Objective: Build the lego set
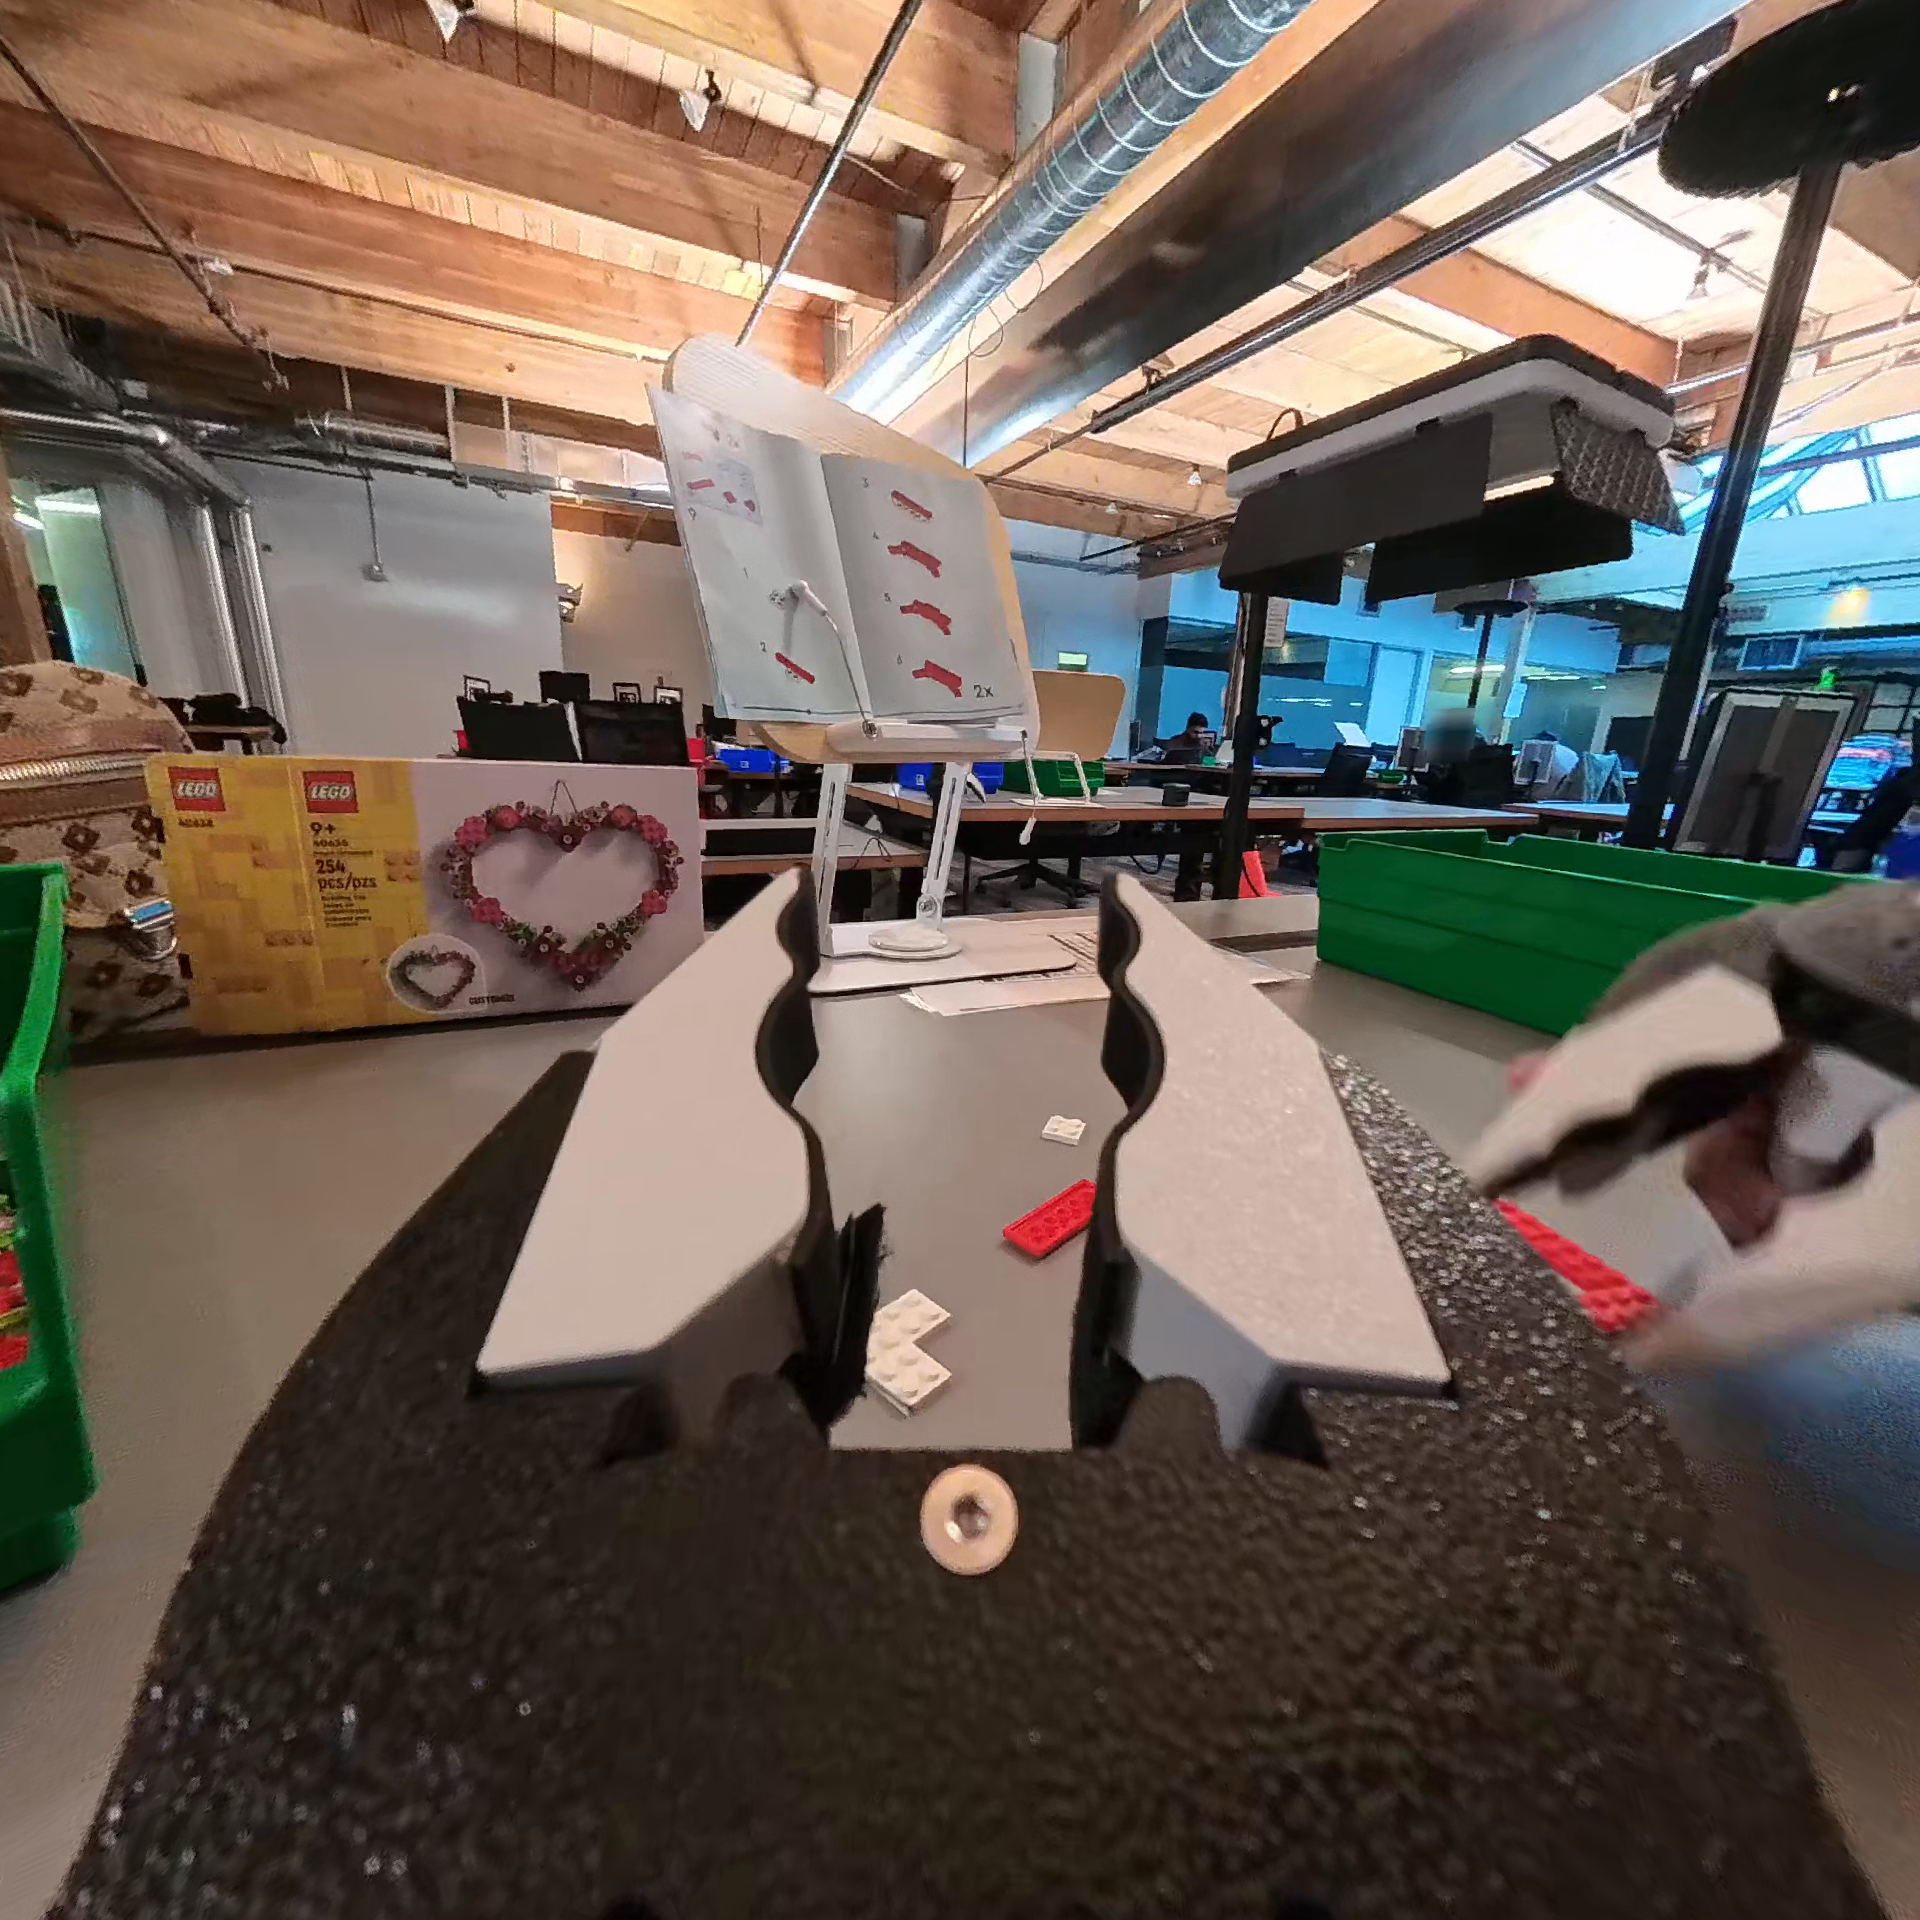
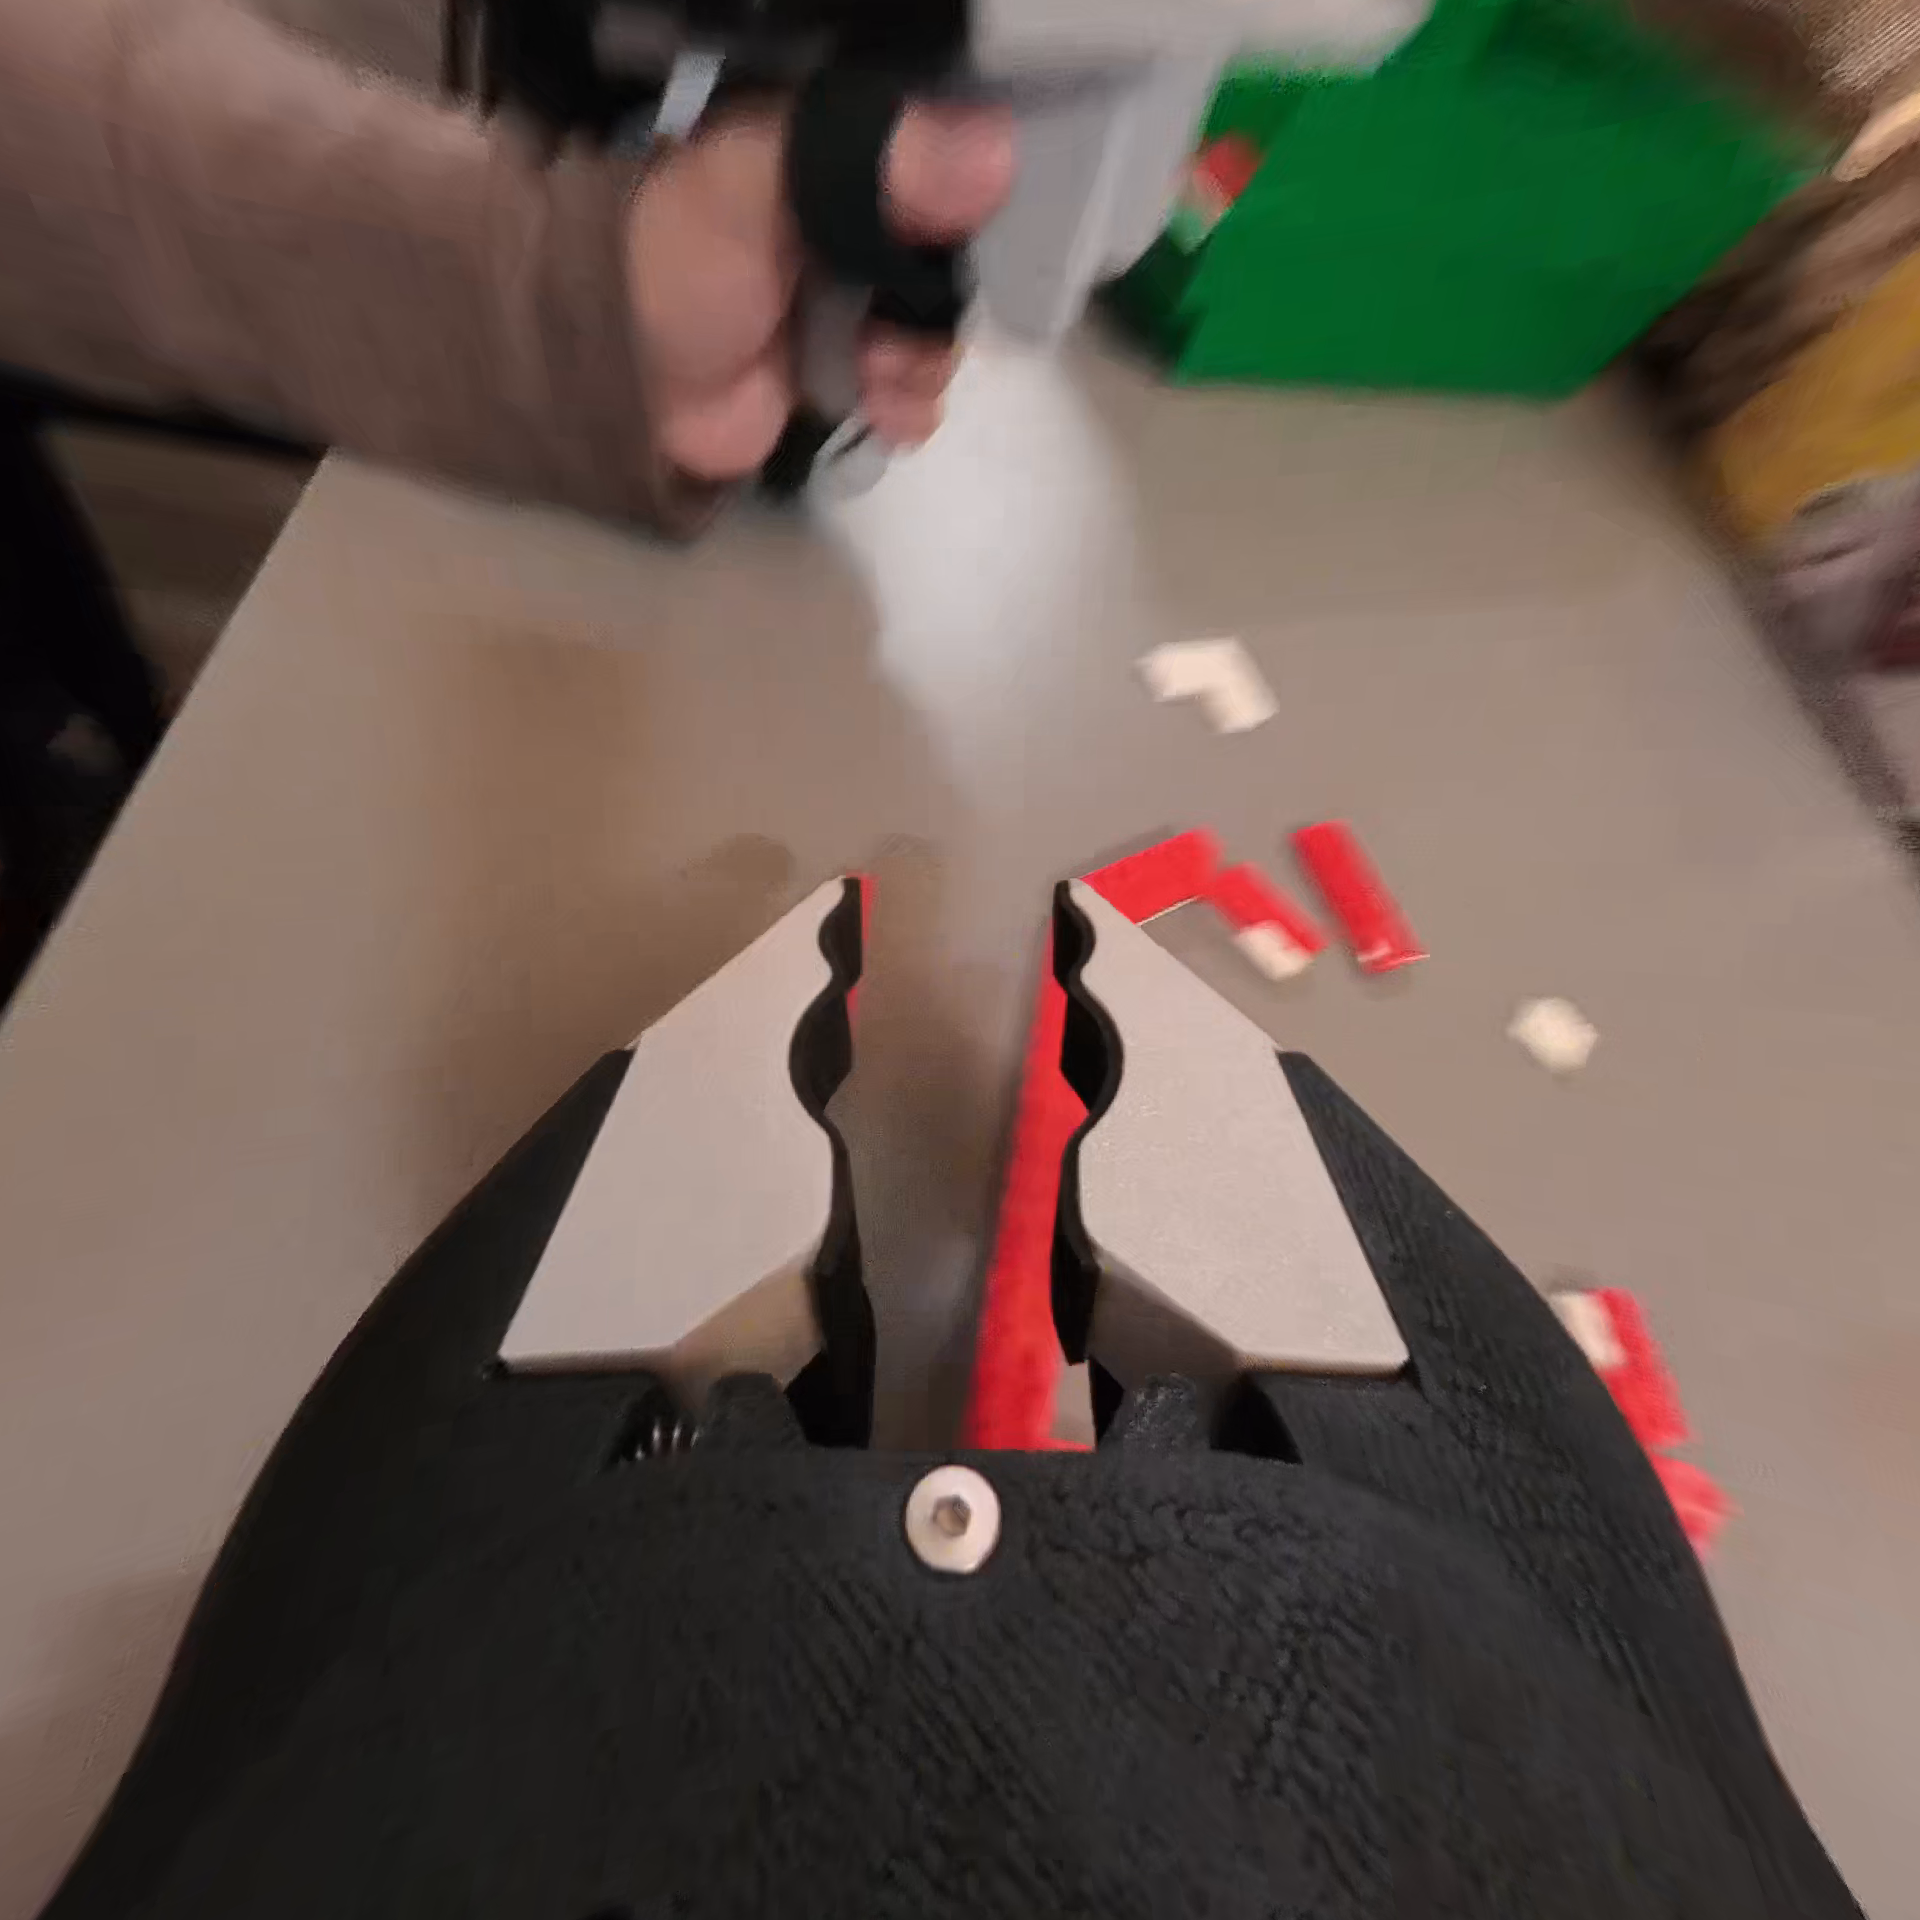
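Observation:
In the left wrist view my left gripper [image 1: 956, 914] is open and empty, low over the grey table [image 1: 312, 1195]. Between its fingers lie a white L-shaped plate [image 1: 909, 1351], a red plate [image 1: 1049, 1218] and a small white plate [image 1: 1063, 1127]. My right gripper [image 1: 1662, 1143] shows blurred at the right, over a long red plate [image 1: 1569, 1268]. In the blurred right wrist view my right gripper [image 2: 958, 904] is open, just above the table. The long red plate [image 2: 1023, 1195] lies beneath it along its right finger. A red L-shaped assembly [image 2: 1153, 883] lies just beyond.
An open instruction booklet [image 1: 852, 592] stands on a stand at the back, with the set's box [image 1: 416, 894] left of it. Green bins stand at the right [image 1: 1507, 925] and left [image 1: 31, 1195]. More red pieces [image 2: 1351, 904] [image 2: 1631, 1371] and white plates [image 2: 1210, 681] [image 2: 1553, 1034] are scattered about. A hand [image 2: 727, 312] holds the left gripper.

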`<act>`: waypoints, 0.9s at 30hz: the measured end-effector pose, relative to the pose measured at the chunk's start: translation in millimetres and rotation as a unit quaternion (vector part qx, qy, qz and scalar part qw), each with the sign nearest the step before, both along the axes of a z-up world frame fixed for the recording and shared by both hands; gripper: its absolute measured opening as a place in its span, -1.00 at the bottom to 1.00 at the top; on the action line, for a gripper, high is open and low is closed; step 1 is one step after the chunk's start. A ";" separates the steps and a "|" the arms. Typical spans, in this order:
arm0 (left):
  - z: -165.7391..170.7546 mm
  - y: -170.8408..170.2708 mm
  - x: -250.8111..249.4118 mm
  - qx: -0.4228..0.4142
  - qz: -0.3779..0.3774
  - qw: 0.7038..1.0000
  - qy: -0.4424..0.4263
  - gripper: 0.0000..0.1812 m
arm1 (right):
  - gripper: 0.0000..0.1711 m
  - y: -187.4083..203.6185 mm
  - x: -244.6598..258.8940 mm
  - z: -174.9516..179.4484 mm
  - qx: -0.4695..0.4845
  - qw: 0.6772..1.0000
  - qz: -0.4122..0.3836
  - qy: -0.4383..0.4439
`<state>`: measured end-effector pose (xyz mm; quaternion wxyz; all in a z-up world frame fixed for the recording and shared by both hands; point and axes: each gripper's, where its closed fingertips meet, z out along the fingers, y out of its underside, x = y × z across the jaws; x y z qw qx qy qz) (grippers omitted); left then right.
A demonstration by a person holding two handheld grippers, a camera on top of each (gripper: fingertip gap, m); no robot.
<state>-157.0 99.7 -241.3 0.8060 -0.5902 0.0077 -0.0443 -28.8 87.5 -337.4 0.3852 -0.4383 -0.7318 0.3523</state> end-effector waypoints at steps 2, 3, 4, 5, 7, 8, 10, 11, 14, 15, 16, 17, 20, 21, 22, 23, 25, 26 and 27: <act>-1.3 0.6 1.0 -0.002 0.002 1.000 0.007 -0.43 | -0.58 29.3 3.3 40.3 0.019 0.989 -0.064 0.130; -2.1 1.2 1.7 -0.004 0.004 1.000 0.011 -0.44 | -0.60 46.8 11.6 59.2 0.028 0.975 -0.106 0.195; -2.8 1.6 2.5 -0.006 0.005 1.000 0.016 -0.45 | -0.65 65.0 24.1 75.3 0.037 0.953 -0.152 0.258; -4.0 2.3 3.2 -0.008 0.007 1.000 0.021 -0.47 | -0.71 81.7 38.6 88.2 0.052 0.928 -0.195 0.313; -6.8 4.1 3.9 -0.016 0.015 0.999 0.033 -0.54 | -0.67 113.3 68.1 101.5 0.111 0.875 -0.290 0.371; -8.9 5.4 4.8 -0.022 0.017 0.999 0.039 -0.58 | -0.67 127.4 81.4 103.4 0.143 0.849 -0.338 0.379; -14.8 8.7 8.6 -0.041 0.016 0.998 0.051 -0.59 | -0.71 145.3 95.3 99.8 0.169 0.823 -0.396 0.369; -17.3 9.5 10.6 -0.048 0.014 0.997 0.057 -0.60 | -0.73 147.6 94.7 96.0 0.163 0.826 -0.400 0.363; -17.8 8.8 17.1 -0.048 0.009 0.996 0.080 -0.62 | -0.73 148.7 89.6 87.3 0.156 0.836 -0.397 0.346; -18.1 8.8 18.5 -0.049 0.009 0.995 0.088 -0.62 | -0.74 149.4 90.6 86.8 0.160 0.834 -0.401 0.344; -18.3 8.6 20.1 -0.049 0.010 0.994 0.097 -0.62 | -0.75 149.3 91.4 87.2 0.160 0.833 -0.401 0.345; -18.0 8.4 21.6 -0.049 0.010 0.993 0.105 -0.63 | -0.75 149.3 92.3 87.8 0.156 0.833 -0.401 0.349; -13.8 6.7 25.7 -0.050 0.004 0.992 0.114 -0.64 | -0.77 152.6 95.4 87.4 0.143 0.831 -0.407 0.351; -9.6 5.3 26.3 -0.050 -0.002 0.993 0.108 -0.64 | -0.77 153.6 96.3 87.4 0.139 0.830 -0.408 0.353; -3.4 3.3 25.8 -0.051 -0.008 0.994 0.095 -0.63 | -0.77 154.0 97.1 87.8 0.135 0.830 -0.409 0.355; 5.0 0.2 22.9 -0.051 -0.013 0.996 0.078 -0.63 | -0.78 154.1 97.6 88.1 0.132 0.830 -0.409 0.356; 25.9 -10.6 9.4 -0.044 -0.007 0.998 0.050 -0.62 | -0.78 154.5 98.0 87.9 0.129 0.830 -0.408 0.357; 34.9 -17.1 -1.7 -0.045 0.005 0.998 0.042 -0.61 | -0.78 154.5 98.2 88.2 0.128 0.830 -0.408 0.358; 42.5 -24.0 -14.9 -0.052 0.022 0.998 0.036 -0.58 | -0.79 154.4 97.9 88.2 0.129 0.830 -0.407 0.358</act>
